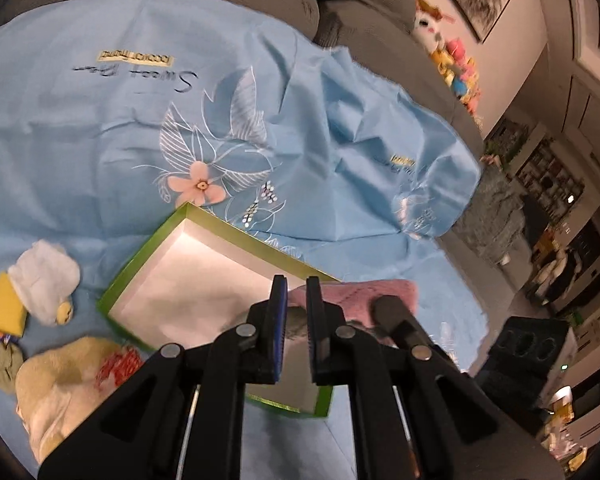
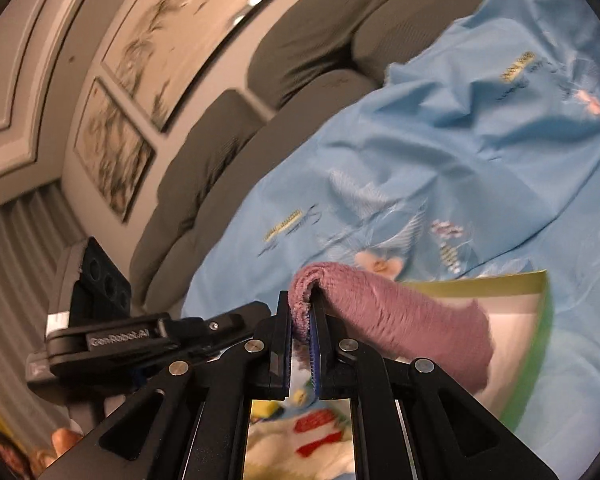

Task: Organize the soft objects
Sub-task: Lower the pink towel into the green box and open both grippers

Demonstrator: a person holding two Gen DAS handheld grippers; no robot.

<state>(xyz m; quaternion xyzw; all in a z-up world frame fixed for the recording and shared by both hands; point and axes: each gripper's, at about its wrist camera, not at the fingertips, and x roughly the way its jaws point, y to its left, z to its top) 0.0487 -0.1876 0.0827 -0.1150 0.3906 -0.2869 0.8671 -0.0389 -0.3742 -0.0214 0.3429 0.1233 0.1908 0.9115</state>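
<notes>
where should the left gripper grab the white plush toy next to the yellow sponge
Grip the white plush toy across its rounded upper body, coming from above. It lies flat on the blue sheet, and the yellow sponge crowds its left side, so the top and right look freest.

Fuzzy ribbed pink knit cloth (image 2: 412, 320), smooth thin blue sheet (image 1: 100, 128), glossy green cardboard box (image 1: 140, 258), matt black plastic fingers (image 1: 278, 304)
</notes>
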